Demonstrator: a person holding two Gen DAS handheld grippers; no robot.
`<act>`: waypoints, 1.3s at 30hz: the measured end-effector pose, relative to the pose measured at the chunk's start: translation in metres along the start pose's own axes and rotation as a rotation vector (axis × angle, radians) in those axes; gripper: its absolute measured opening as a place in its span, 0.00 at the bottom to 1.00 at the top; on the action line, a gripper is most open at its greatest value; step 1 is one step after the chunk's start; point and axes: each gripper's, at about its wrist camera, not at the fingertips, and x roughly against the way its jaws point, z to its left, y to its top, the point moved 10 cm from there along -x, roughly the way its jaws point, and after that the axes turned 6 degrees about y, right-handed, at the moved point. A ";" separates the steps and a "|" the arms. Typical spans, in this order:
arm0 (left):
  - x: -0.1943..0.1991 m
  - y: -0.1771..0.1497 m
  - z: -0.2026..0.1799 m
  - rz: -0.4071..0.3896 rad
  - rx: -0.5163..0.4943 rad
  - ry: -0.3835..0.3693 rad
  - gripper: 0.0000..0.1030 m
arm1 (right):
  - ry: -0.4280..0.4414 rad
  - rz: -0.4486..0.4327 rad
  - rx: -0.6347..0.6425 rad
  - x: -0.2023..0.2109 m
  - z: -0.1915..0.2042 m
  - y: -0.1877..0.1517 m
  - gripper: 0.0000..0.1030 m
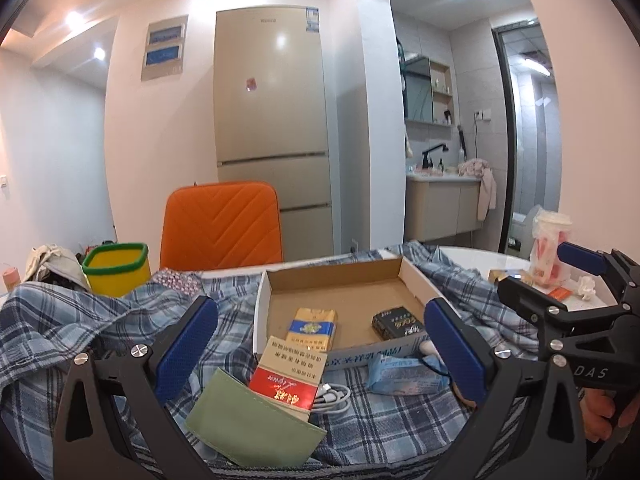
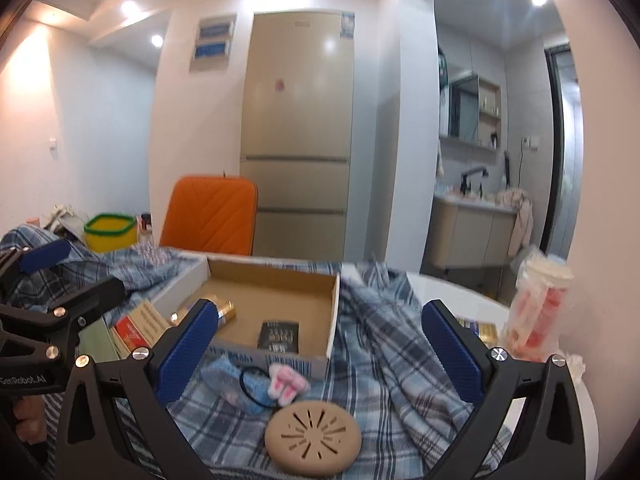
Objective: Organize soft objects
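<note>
Both tongs, left (image 1: pixel 320 344) and right (image 2: pixel 320 352), hang wide open, gripping nothing. The plaid cloth (image 2: pixel 384 344) spreads beneath them, with the cardboard box (image 2: pixel 276 292) just ahead.

Left gripper (image 1: pixel 320 340): jaws spread wide, nothing between the pads, angled slightly downward.
Right gripper (image 2: pixel 320 340): jaws fully apart, empty, alongside the left.

Between my two wide-open grippers I count one cardboard box (image 1: pixel 412 280) holding two packs: one gold and blue (image 1: pixel 312 326), one black (image 1: pixel 396 325). On the plaid cloth (image 2: pixel 400 352) before it lie one red pack (image 1: pixel 286 380), one green pouch (image 1: pixel 248 428), one white cable (image 1: pixel 334 396), one blue tissue packet (image 1: pixel 404 376), one black hair tie (image 2: pixel 256 392) and one tan round disc (image 2: pixel 313 436). Behind stand one yellow bin (image 1: pixel 116 268) and one orange chair (image 1: pixel 222 224).
</note>
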 end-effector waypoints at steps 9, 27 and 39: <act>-0.023 -0.018 -0.006 0.114 -0.029 0.013 1.00 | -0.006 0.333 -0.126 -0.041 -0.026 -0.055 0.94; -0.029 -0.025 -0.005 0.153 -0.021 0.001 1.00 | 0.124 0.650 -0.080 -0.073 0.000 -0.124 0.84; -0.028 -0.024 -0.005 0.152 -0.022 0.003 1.00 | 0.097 0.676 -0.078 -0.079 -0.002 -0.128 0.79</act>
